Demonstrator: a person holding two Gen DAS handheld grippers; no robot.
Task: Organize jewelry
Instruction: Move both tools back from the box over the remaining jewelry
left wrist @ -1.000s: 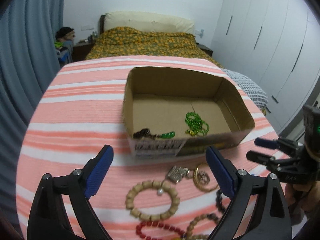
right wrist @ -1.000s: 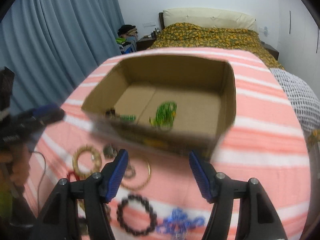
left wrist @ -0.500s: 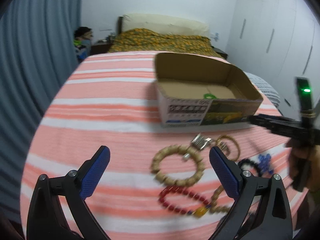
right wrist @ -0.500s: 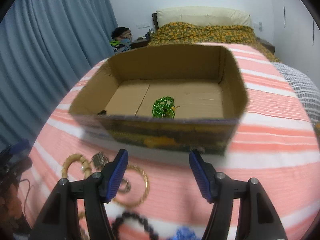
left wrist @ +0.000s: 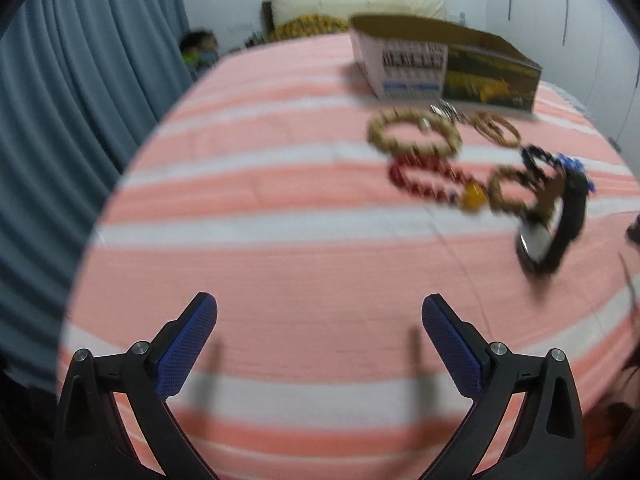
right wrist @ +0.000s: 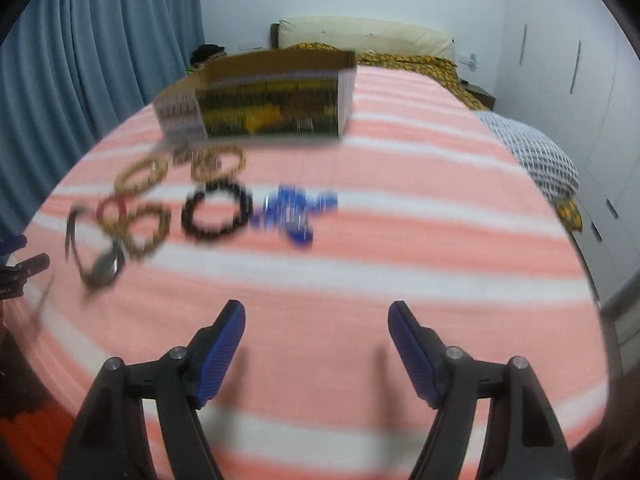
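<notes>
A cardboard box (left wrist: 448,64) stands at the far side of the pink-and-white striped table (left wrist: 280,208); it also shows in the right wrist view (right wrist: 264,100). In front of it lie a tan bead bracelet (left wrist: 414,136), a red bead bracelet (left wrist: 428,180), a gold bangle (left wrist: 496,130), a black bead bracelet (right wrist: 216,214), a blue bead piece (right wrist: 296,212) and a black wristwatch (left wrist: 554,232). My left gripper (left wrist: 320,338) is open and empty, low over the table's near edge. My right gripper (right wrist: 316,340) is open and empty, also near the front edge. Both views are blurred.
A blue curtain (left wrist: 72,120) hangs at the left. A bed with a patterned cover (right wrist: 400,60) lies behind the table, with white wardrobes (right wrist: 580,80) at the right. The other gripper's tip (right wrist: 24,268) shows at the left edge of the right wrist view.
Both grippers have pulled back and down from the box toward the table's near edge. The box's inside is no longer visible. Both stayed open and empty.
</notes>
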